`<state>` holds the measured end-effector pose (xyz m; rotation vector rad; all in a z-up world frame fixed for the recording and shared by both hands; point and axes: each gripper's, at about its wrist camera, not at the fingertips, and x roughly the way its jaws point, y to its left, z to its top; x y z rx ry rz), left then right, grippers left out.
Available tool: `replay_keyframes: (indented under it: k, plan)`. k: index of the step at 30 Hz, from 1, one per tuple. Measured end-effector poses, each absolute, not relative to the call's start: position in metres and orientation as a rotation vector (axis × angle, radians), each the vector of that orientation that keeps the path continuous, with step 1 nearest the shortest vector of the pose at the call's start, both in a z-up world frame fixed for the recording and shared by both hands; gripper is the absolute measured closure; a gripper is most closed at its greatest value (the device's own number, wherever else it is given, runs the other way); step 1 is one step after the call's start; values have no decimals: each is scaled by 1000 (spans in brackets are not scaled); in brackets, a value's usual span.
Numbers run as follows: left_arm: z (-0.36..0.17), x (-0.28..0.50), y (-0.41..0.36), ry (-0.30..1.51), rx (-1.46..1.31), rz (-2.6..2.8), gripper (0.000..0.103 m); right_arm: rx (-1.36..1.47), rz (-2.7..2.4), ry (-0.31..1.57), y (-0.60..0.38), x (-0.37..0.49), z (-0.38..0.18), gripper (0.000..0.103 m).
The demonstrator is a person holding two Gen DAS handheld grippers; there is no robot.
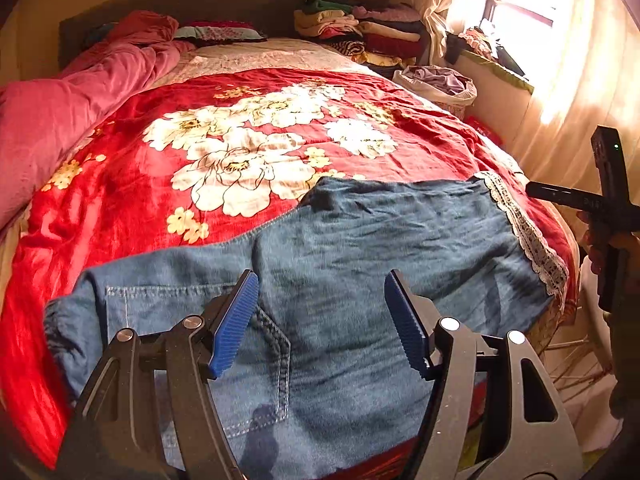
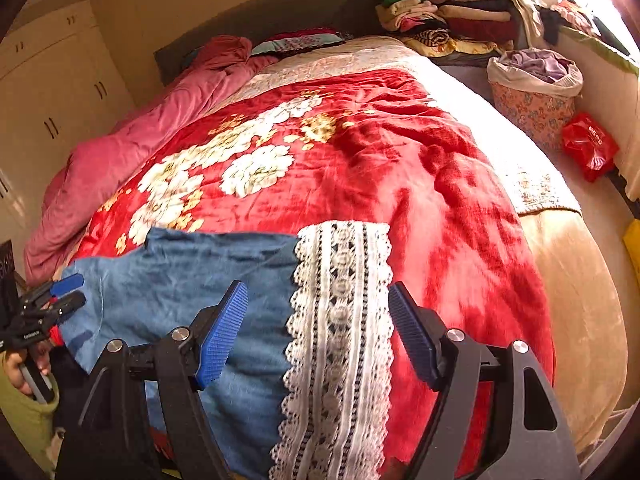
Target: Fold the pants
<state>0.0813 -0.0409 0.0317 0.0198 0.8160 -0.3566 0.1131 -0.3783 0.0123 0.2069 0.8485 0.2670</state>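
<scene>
The pants (image 1: 360, 248) lie on the blanket (image 1: 260, 148) at the near end of the bed — waist to the left, lace hem (image 2: 340, 320) to the right. Behind them, a rumpled quilt (image 1: 80, 96) runs along the left side; folded clothes (image 1: 360, 28) are stacked at the far right corner, a basket (image 2: 536, 96) just beside the bed.

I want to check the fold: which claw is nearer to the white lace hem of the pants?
Right. The right claw hangs open directly over the lace hem; the left claw is open over the seat seam, away from it.
</scene>
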Motion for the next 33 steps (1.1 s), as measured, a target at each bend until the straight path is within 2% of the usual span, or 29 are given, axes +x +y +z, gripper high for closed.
replay_keyframes:
  k: [2,6,10,16,17,21,26,29,30,31,33]
  plan:
    - [34,94,-45,821,14,-368,45,243,263,862,-387,132,9,32]
    - [35,126,-56,838,26,-374,45,273,260,918,-394,166,-7,46]
    - [30,154,-62,867,24,-373,46,285,269,975,-395,190,-27,49]
    - [11,184,-64,928,-18,-381,51,222,321,975,-382,183,-38,65]
    - [7,187,-64,938,-28,-386,51,224,338,970,-382,181,-37,71]
    - [-10,203,-66,982,-71,-420,52,167,373,941,-374,173,-31,72]
    - [-26,212,-67,1028,-167,-472,54,170,362,952,-377,178,-40,66]
    - [-30,214,-68,1034,-191,-471,73,172,365,950,-376,178,-42,69]
    - [-31,213,-68,1041,-197,-473,87,174,370,945,-376,177,-41,74]
    - [-32,212,-69,1050,-201,-478,95,172,375,934,-375,175,-39,77]
    - [-29,208,-70,1039,-185,-483,97,149,375,890,-372,168,-31,82]
